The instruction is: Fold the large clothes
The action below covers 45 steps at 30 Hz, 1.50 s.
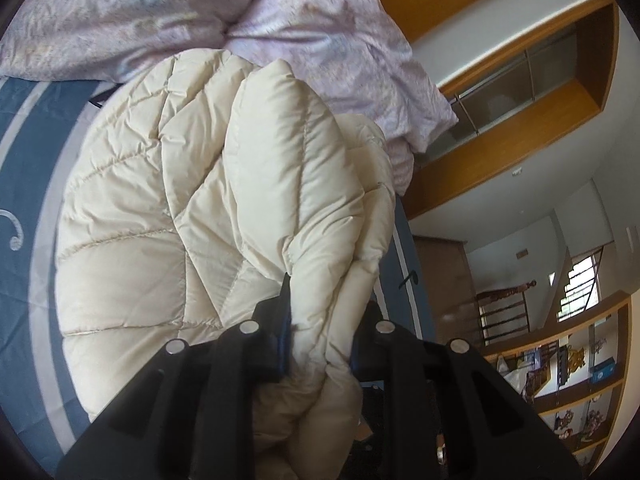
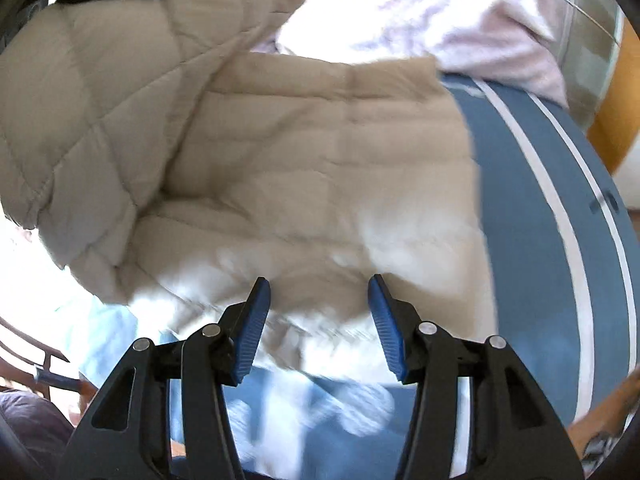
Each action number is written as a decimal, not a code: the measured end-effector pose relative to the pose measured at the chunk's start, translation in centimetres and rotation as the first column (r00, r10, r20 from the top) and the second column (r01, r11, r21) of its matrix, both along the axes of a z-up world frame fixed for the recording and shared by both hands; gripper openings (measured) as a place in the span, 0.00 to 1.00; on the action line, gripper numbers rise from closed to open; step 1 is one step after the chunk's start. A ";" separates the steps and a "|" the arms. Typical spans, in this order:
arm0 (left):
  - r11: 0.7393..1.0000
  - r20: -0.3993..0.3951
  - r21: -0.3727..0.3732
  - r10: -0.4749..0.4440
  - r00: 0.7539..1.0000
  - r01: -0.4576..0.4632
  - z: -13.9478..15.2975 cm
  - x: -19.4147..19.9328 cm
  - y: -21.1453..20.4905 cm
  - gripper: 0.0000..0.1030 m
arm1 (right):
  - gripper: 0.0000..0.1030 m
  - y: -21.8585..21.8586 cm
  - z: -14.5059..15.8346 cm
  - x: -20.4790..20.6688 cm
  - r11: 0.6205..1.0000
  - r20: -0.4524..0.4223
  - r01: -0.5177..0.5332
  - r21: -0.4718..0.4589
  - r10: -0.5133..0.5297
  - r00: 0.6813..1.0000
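A cream quilted puffer jacket (image 1: 192, 208) lies on a blue bed cover (image 1: 24, 288) with grey stripes. My left gripper (image 1: 326, 320) is shut on a thick bunch of the jacket's padded edge and lifts it off the bed. In the right wrist view the jacket (image 2: 304, 168) is spread over the blue cover (image 2: 532, 240), one part raised at the upper left. My right gripper (image 2: 319, 312) is open and empty, just above the jacket's near edge. The view is blurred.
A crumpled lilac duvet (image 1: 304, 24) is piled at the far side of the bed, also in the right wrist view (image 2: 432, 12). A wooden wardrobe frame (image 1: 500, 136) and shelves (image 1: 576, 380) stand beyond the bed's right edge.
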<state>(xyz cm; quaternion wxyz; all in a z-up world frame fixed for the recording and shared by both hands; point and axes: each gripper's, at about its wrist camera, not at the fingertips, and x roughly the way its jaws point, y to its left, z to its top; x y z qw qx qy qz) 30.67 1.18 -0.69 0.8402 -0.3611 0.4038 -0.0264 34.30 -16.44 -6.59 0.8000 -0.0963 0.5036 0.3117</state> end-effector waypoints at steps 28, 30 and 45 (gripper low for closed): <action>0.958 -0.116 0.288 0.050 0.992 -0.015 -1.4 0.1 3.3 0.65 | 0.52 -2.2 -1.5 -0.1 0.999 -0.049 0.034 0.024 -0.033 0.998; 0.948 -0.125 0.316 0.066 0.990 -0.023 -1.8 0.2 3.7 0.65 | 0.52 -2.1 -1.6 -0.1 0.999 -0.051 0.036 0.024 -0.035 0.998; 0.903 -0.169 0.428 0.032 0.985 0.044 -5.5 1.2 0.5 0.66 | 0.52 -2.4 -1.7 -0.4 0.999 -0.041 0.042 0.030 -0.041 0.998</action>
